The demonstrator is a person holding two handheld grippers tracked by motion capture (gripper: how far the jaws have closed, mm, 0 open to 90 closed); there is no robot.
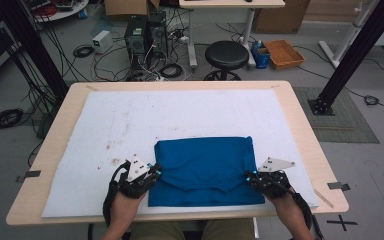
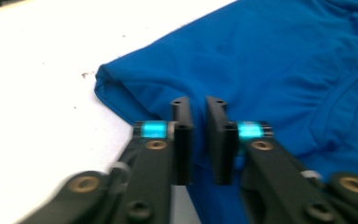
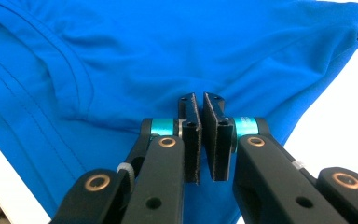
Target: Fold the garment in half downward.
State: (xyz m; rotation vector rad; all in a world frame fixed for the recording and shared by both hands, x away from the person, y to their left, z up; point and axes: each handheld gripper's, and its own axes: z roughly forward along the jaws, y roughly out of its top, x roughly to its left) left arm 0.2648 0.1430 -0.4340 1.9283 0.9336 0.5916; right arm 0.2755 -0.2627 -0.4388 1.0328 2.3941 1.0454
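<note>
Between the two grippers lies the folded blue shirt (image 1: 205, 170): right gripper (image 3: 201, 105) pinches its edge, left gripper (image 2: 199, 108) stands slightly spread. Next: close left, then fold.

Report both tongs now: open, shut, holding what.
Left tongs: narrow gap between the jaws, open over the blue shirt's edge, nothing pinched.
Right tongs: shut at the shirt's other edge; whether cloth is pinched cannot be told.
</note>
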